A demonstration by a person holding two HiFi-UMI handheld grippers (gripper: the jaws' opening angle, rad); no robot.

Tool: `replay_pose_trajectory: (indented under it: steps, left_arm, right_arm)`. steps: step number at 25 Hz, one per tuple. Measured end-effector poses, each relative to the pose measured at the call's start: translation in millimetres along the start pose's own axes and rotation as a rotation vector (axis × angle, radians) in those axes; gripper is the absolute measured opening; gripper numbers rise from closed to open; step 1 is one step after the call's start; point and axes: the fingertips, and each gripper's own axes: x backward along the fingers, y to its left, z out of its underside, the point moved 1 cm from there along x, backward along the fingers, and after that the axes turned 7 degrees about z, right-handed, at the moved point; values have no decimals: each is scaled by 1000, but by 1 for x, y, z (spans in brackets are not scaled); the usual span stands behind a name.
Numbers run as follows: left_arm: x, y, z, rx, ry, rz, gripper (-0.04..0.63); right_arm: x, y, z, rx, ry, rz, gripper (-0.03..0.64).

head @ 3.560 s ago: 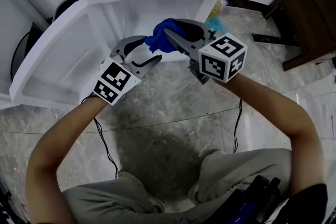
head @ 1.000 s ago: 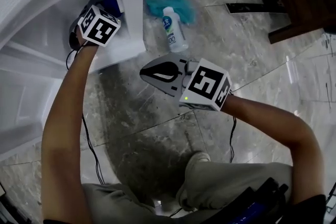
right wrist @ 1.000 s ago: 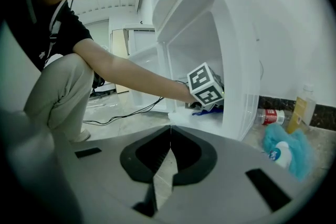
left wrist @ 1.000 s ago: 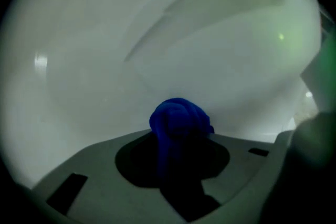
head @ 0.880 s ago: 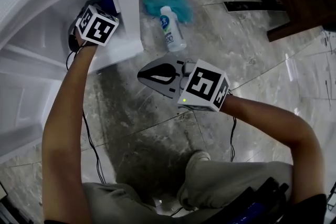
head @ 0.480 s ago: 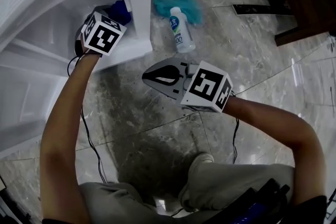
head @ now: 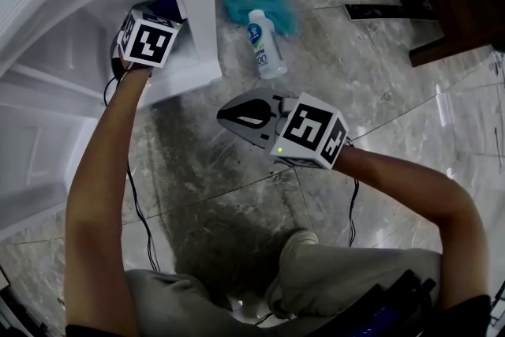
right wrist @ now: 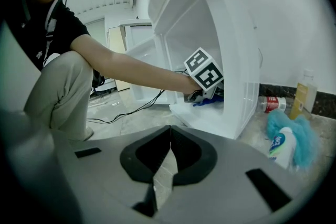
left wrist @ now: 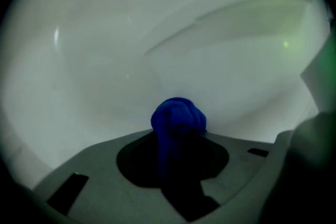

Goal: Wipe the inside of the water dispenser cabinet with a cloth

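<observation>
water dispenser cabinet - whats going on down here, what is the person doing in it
A person crouched on the floor holds a hand-held gripper in each hand. The left hand-held gripper reaches into the white cabinet. Its jaws have just been tightening on a bunched blue cloth, which points at the inner wall. The right hand-held gripper is shut and empty, held over the floor outside. A white bottle and a teal rag lie on the floor beside the cabinet.

- Head view: the cabinet [head: 197, 12] is seen steeply from above.
- Left gripper view: its inner wall [left wrist: 105, 60] is faced closely.
- Right gripper view: the cabinet (shared by all) is seen low, from farther off.
</observation>
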Motion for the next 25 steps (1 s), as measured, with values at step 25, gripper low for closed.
replay_pose_trajectory:
  steps: [25]
  left_arm:
    - [158, 49, -152, 387, -921, -144, 110]
  right_arm:
    - [-20, 18, -17, 19, 19, -44, -2]
